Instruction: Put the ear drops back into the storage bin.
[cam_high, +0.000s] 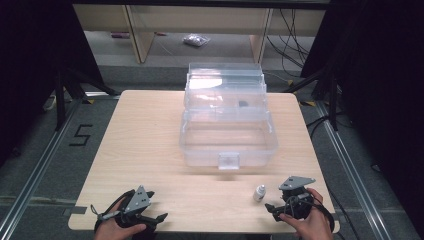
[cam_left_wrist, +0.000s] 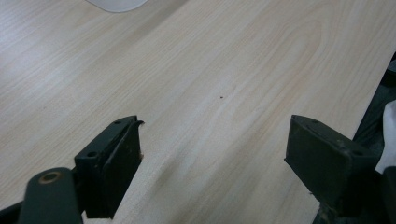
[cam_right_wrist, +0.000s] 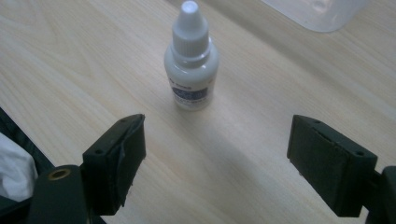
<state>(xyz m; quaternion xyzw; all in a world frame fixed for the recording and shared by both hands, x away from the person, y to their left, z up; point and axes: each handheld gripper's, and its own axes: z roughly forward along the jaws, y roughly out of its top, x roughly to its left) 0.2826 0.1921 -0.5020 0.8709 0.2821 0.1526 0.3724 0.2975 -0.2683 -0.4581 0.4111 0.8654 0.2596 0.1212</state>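
Dropper bottle (cam_right_wrist: 191, 60) was seen upright on the table (cam_high: 150, 150), just left of the right gripper (cam_high: 285, 202), jaws apart, empty. Left gripper (cam_high: 150, 216) was well apart, jaws also spread.

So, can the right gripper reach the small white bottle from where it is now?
Probably yes. The right gripper is open, and the small white bottle stands upright just ahead of its jaws on bare table, with nothing between them.

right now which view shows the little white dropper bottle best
The right gripper view: the dropper bottle stands upright, close ahead of the open right claw, label visible. The high view shows it tiny.
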